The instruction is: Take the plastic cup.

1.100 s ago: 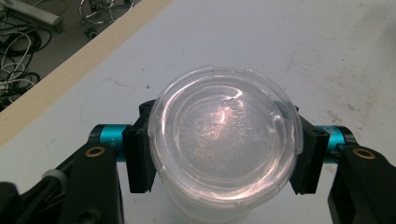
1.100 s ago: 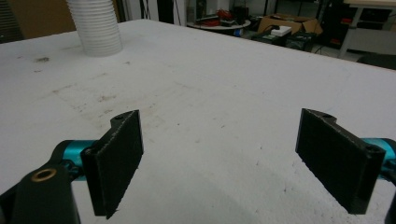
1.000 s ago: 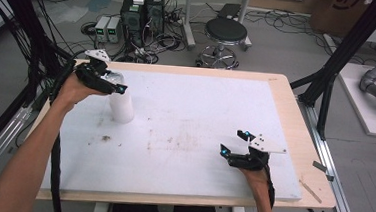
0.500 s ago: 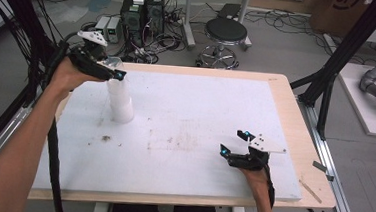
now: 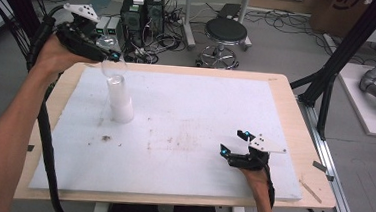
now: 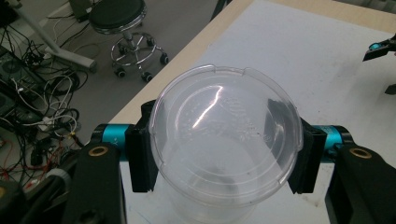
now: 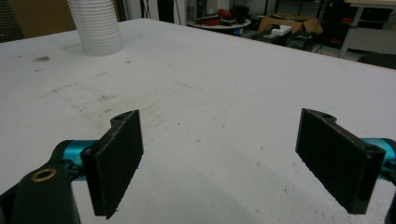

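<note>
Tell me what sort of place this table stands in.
Most likely a lab or workshop. Black computer towers with tangled cables sit on the floor behind the table, beside a rolling stool and a black metal frame. A hand-held left gripper grips a clear plastic cup.

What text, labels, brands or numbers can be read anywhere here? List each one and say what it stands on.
No text reads clearly.
The clear plastic cup in the left gripper: no print visible.
The white cup stack on the table: plain.
The cardboard box at the top right of the high view: dark marks, cut off and too blurred to read.
The equipment boxes on the floor: any labels too small to read.
</note>
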Tool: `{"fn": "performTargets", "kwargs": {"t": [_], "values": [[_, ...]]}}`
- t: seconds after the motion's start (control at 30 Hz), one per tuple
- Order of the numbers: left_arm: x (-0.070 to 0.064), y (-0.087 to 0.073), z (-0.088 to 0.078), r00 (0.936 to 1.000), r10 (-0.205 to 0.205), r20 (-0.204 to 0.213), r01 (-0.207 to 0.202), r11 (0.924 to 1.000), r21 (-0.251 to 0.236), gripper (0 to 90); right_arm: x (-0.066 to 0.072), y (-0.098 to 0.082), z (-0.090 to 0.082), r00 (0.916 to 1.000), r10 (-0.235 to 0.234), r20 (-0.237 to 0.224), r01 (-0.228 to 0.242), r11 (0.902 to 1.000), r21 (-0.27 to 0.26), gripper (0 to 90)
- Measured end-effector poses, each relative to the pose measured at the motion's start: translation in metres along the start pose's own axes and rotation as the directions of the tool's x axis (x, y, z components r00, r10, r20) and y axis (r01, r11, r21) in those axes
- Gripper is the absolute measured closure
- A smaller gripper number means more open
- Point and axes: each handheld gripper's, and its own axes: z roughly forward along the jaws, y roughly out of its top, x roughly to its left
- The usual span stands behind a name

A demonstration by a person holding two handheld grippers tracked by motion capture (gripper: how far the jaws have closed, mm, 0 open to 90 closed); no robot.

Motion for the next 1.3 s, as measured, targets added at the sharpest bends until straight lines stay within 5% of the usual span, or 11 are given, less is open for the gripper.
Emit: {"fn": "performTargets", "kwargs": {"t": [0.23,0.47,0.73,0.97,1.07,1.17,1.3], "values": [[-0.005,-0.002,-0.005,0.9998,0.004,0.02,-0.004,0.9995,-0.031,39.5,-0.001,0.0,0.0,1.0,0.001,0.002,-0.001,1.0,-0.006,15.1],[-0.03,-0.023,-0.012,0.9959,0.019,0.088,-0.01,0.9948,-0.101,39.4,-0.002,0.0,0.0,0.9999,0.014,-0.008,-0.014,0.9999,-0.004,15.1],[-0.061,-0.036,-0.009,0.9844,0.063,0.164,-0.032,0.982,-0.186,39.4,-0.003,-0.001,-0.001,0.9999,0.014,-0.01,-0.015,0.9997,-0.018,15.0],[-0.097,-0.042,0.014,0.9526,0.144,0.268,-0.071,0.9618,-0.264,39.5,-0.003,-0.001,-0.001,0.9996,0.025,-0.014,-0.025,0.9995,-0.016,15.1],[-0.11,-0.048,0.027,0.9453,0.162,0.283,-0.078,0.9553,-0.285,39.4,-0.003,-0.001,-0.001,0.9995,0.026,-0.015,-0.026,0.9995,-0.016,15.0],[-0.124,-0.058,0.04,0.9331,0.168,0.318,-0.057,0.9421,-0.33,39.4,-0.004,-0.001,-0.001,0.9995,0.027,-0.015,-0.028,0.9995,-0.017,15.4],[-0.136,-0.07,0.058,0.9183,0.176,0.355,-0.045,0.9358,-0.35,39.4,-0.004,0.0,-0.001,0.9996,0.025,-0.014,-0.025,0.9996,-0.014,15.4]]}}
